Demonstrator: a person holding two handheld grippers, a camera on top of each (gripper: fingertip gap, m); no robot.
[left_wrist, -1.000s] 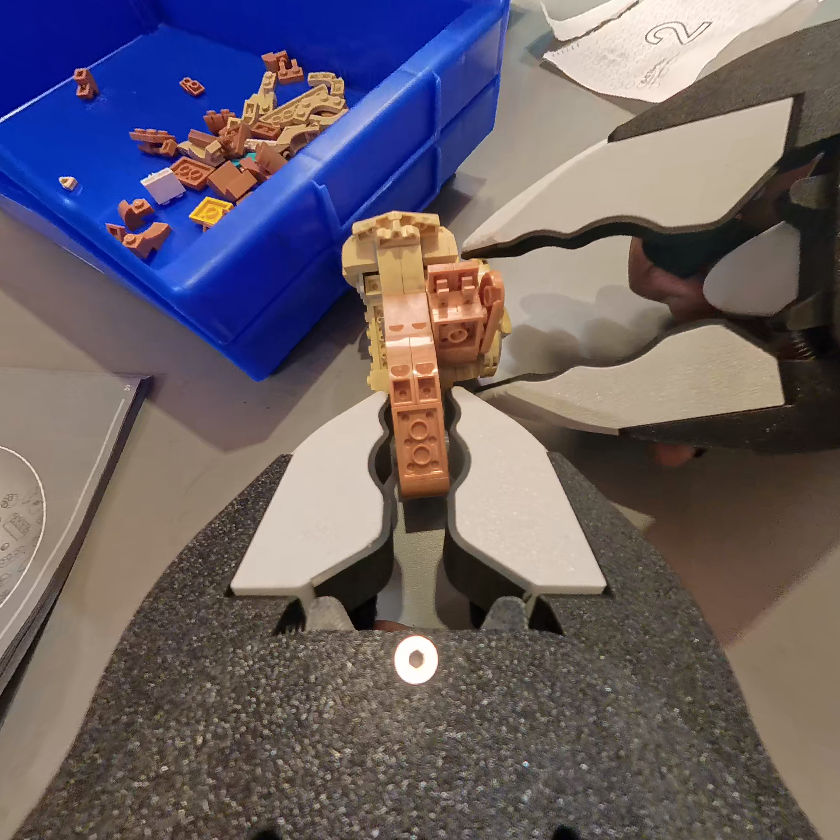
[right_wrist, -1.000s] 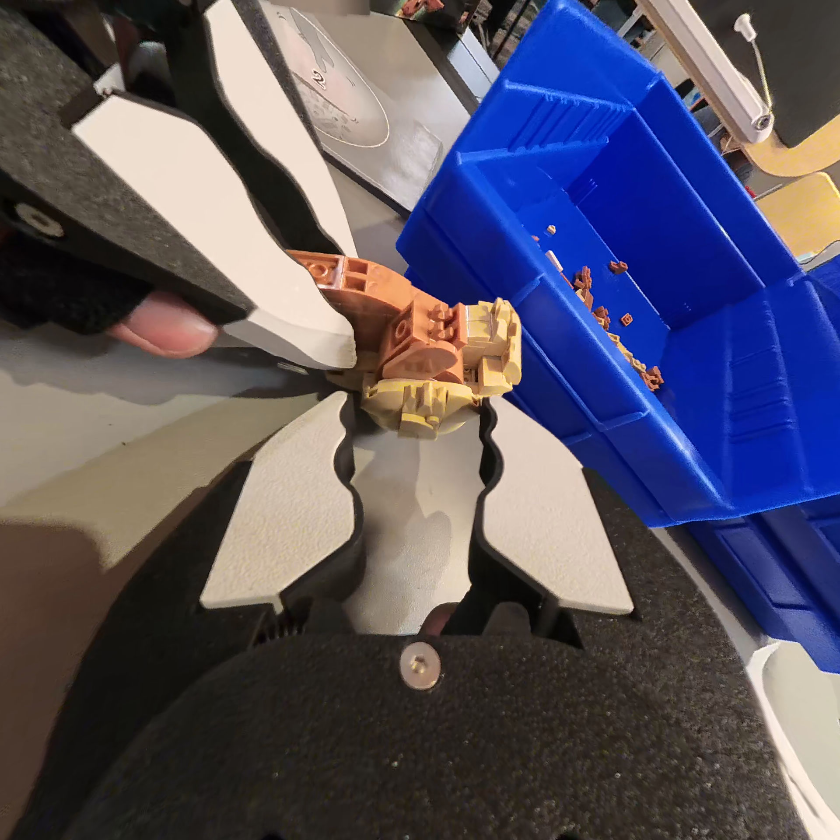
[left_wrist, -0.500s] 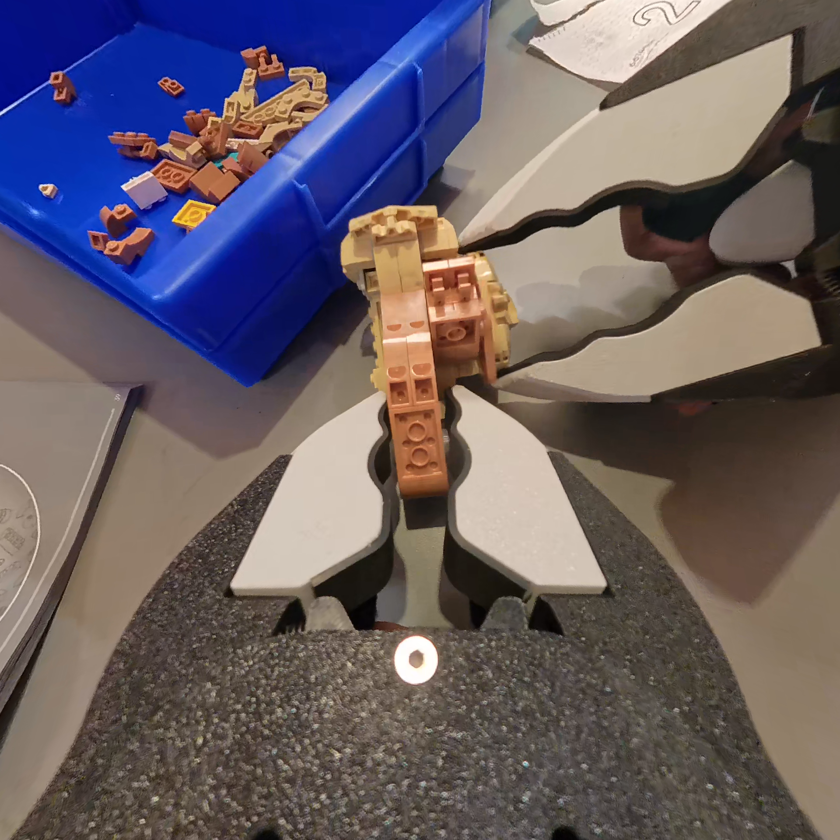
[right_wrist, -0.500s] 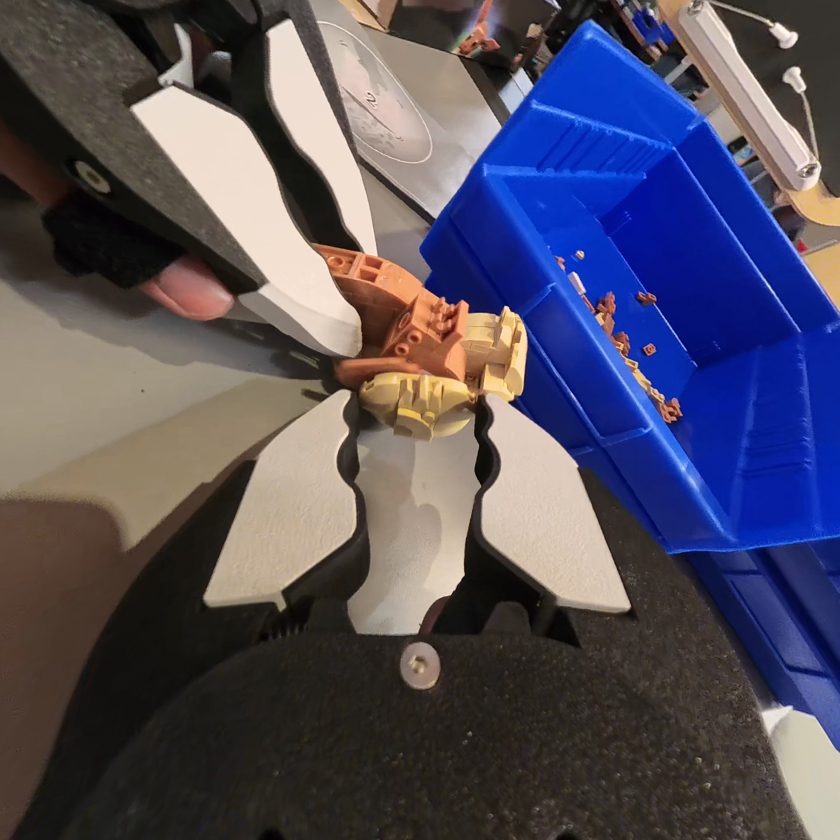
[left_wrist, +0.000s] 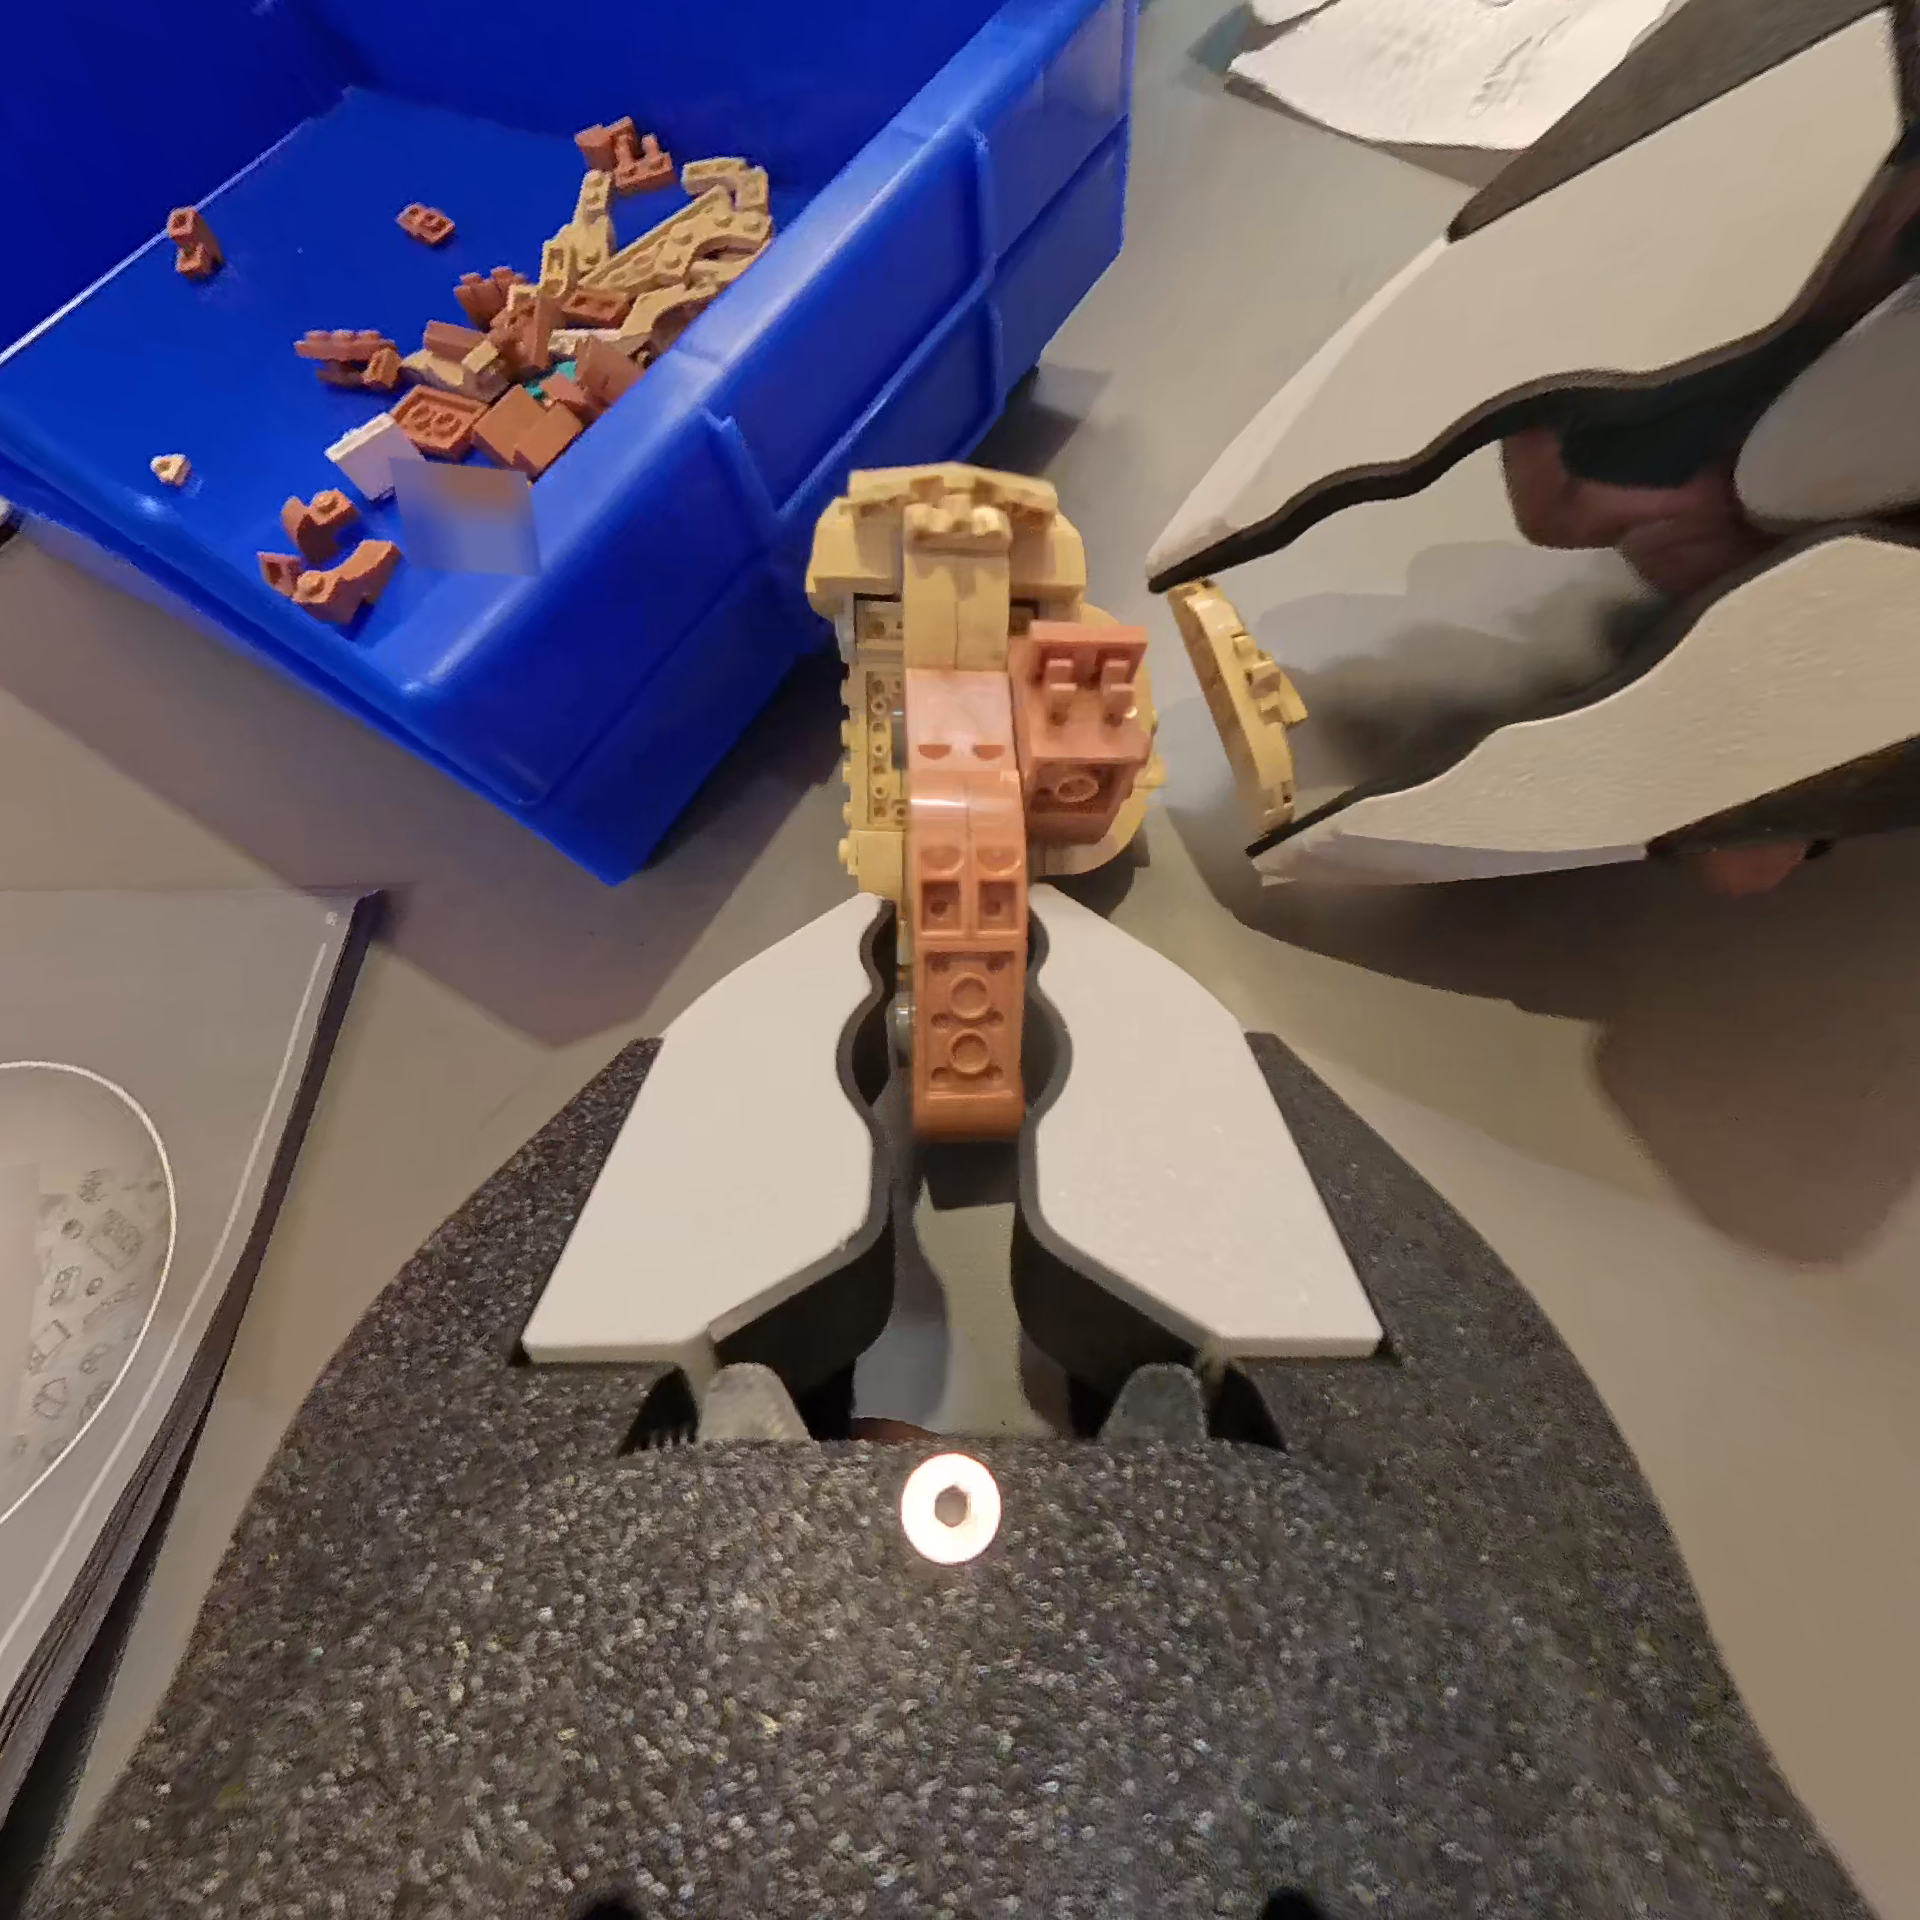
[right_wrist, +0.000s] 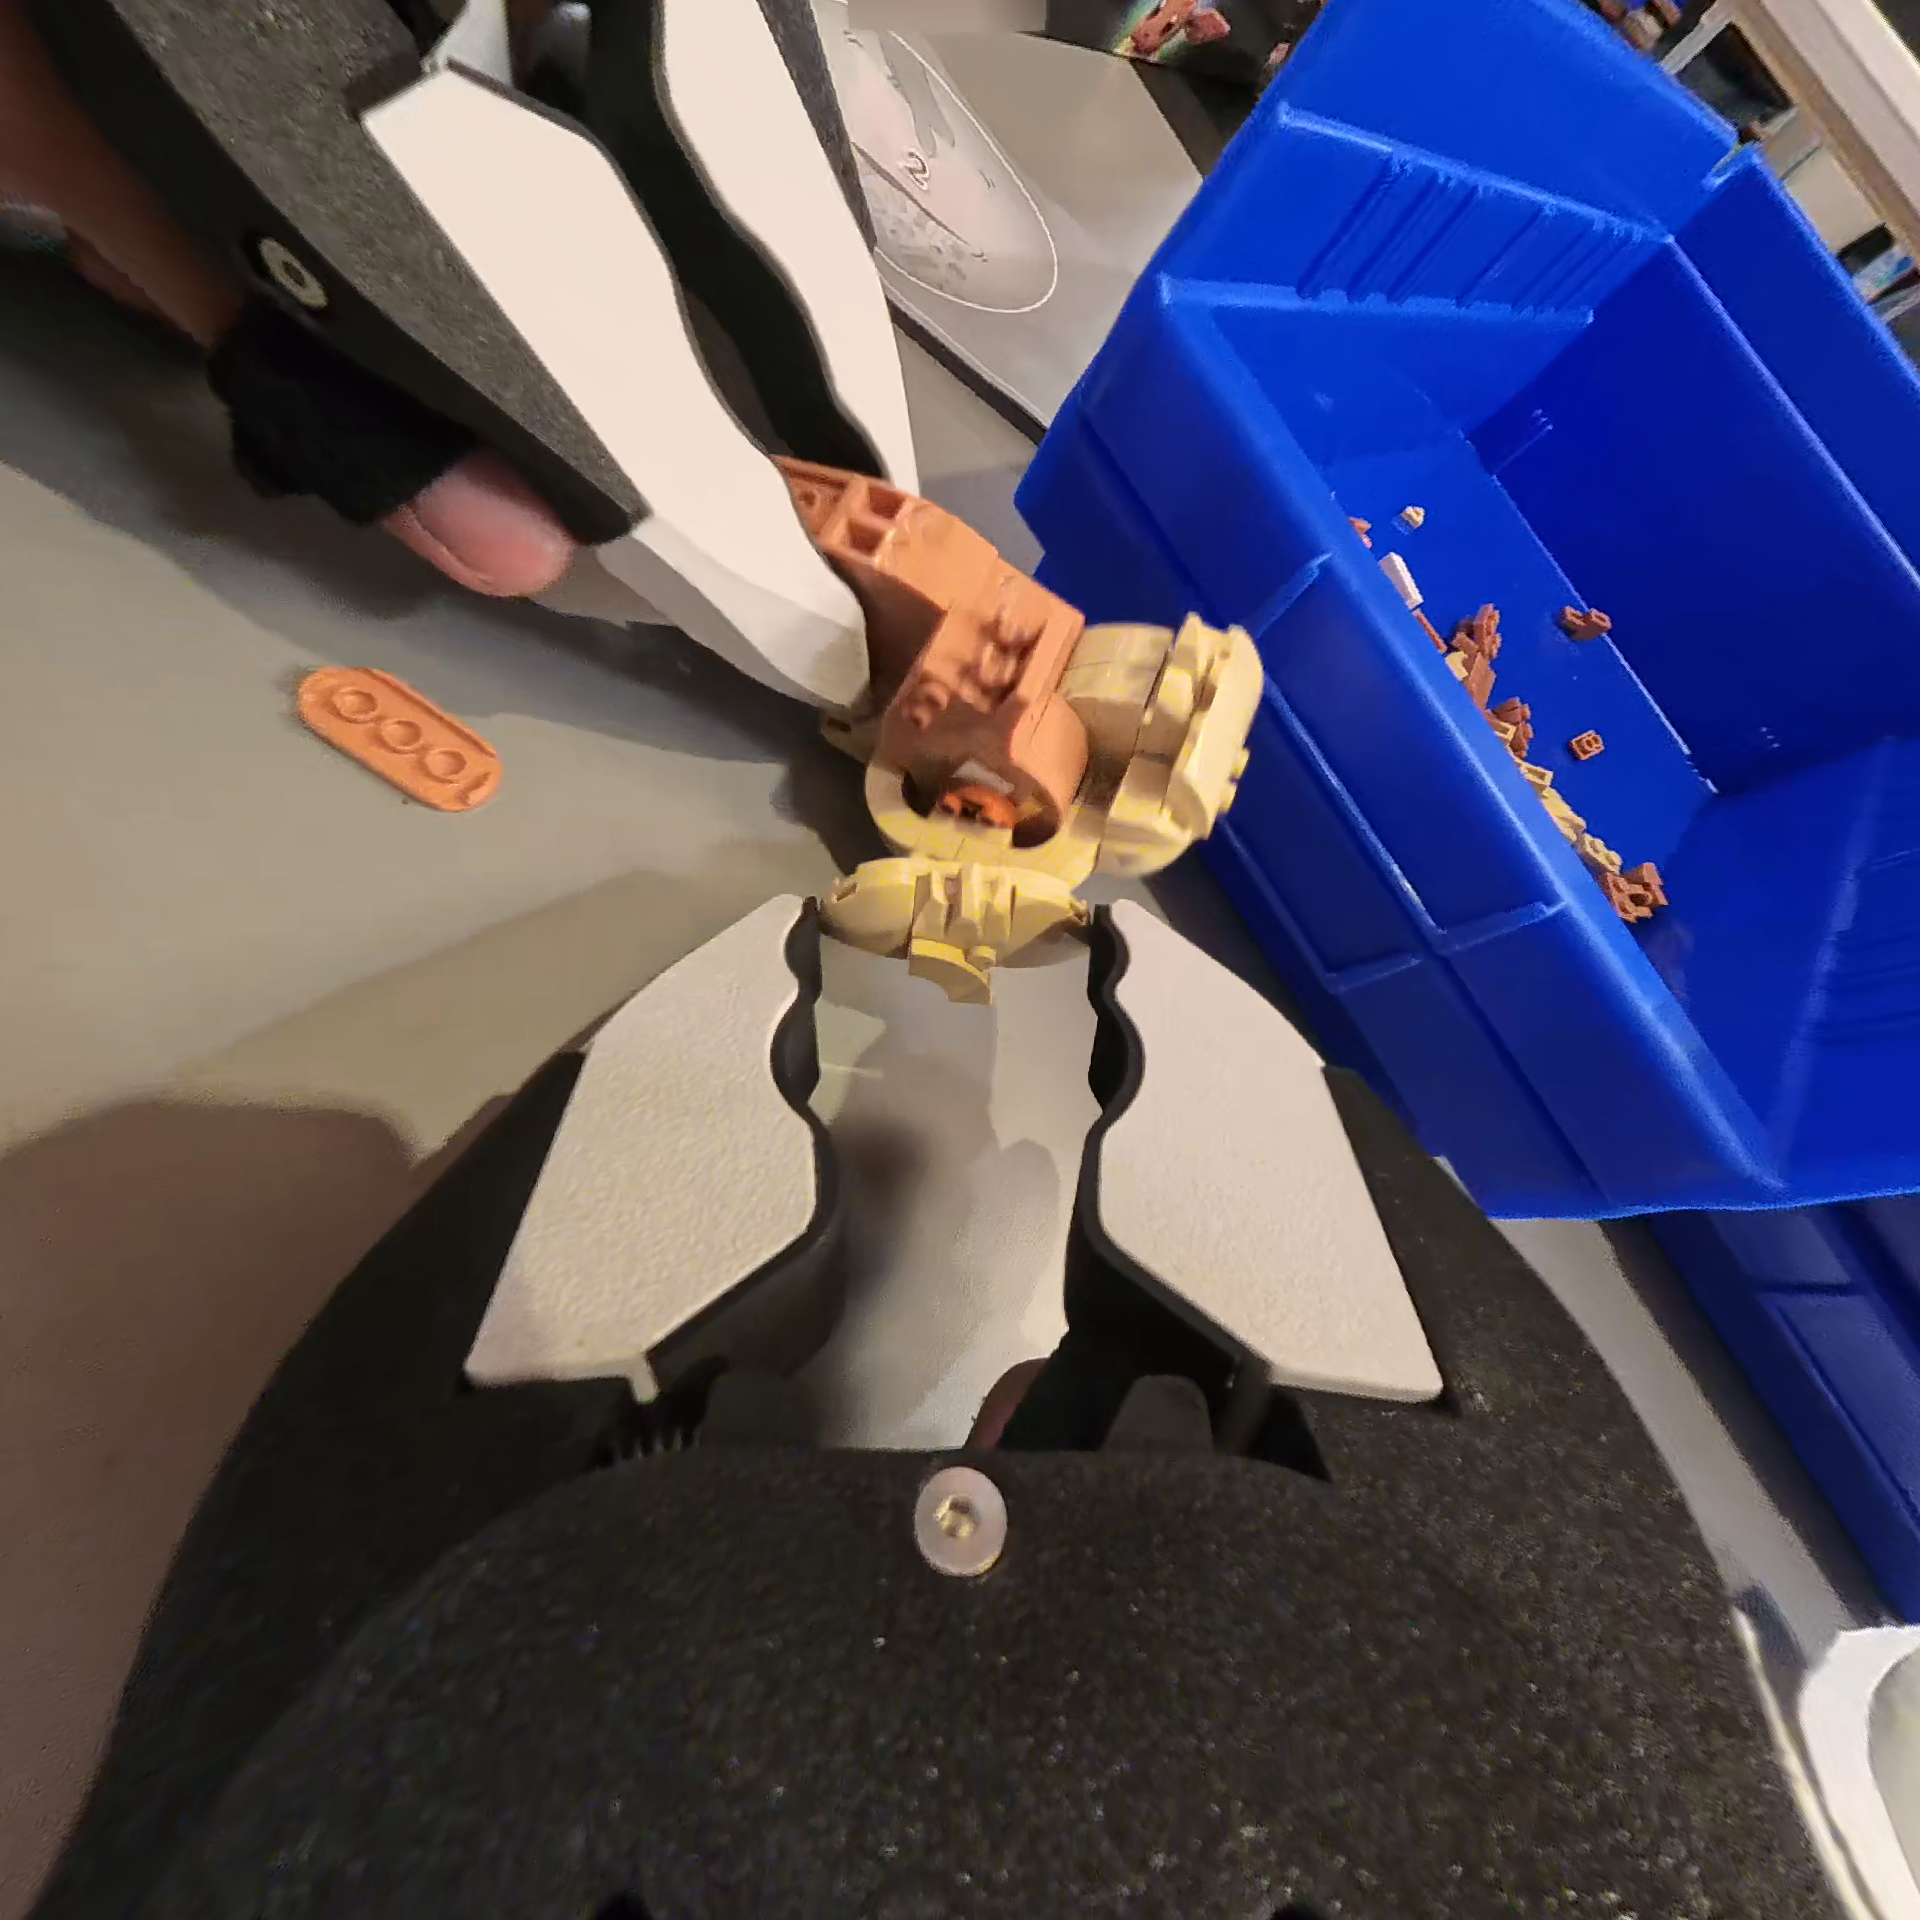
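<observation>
Starting with the biggest stuff: a grey table (left_wrist: 1558, 1455) carries a big blue plastic bin (left_wrist: 883, 312) with a scatter of loose brown and tan bricks (left_wrist: 540, 332) on its floor, and a grey booklet (left_wrist: 156, 1143) lies flat just beside the bin's near corner. Some white paper (left_wrist: 1455, 73) sits at the far edge of the table. Next down in size, the left gripper (left_wrist: 961, 925) has its two pale fingers pinched onto the brown curved limb of a half-built brick figure (left_wrist: 966, 727), tan body with brown parts, which sticks out forward from the fingertips, close to the bin wall. The pads press on both sides of that brown limb, so it's properly clamped. The right gripper (right_wrist: 951, 914) is set wider and pinches a rounded tan brick piece (right_wrist: 951, 914) by its two ends, right at the fingertips; from the left wrist view you can see that tan piece (left_wrist: 1236, 707) sits just beside the figure with a thin gap between them. Smallest bit: a flat brown oval plate (right_wrist: 400, 738) with round bumps lies alone on the table, well apart from the bin, near a person's gloved thumb (right_wrist: 478, 540) under the left gripper.
</observation>
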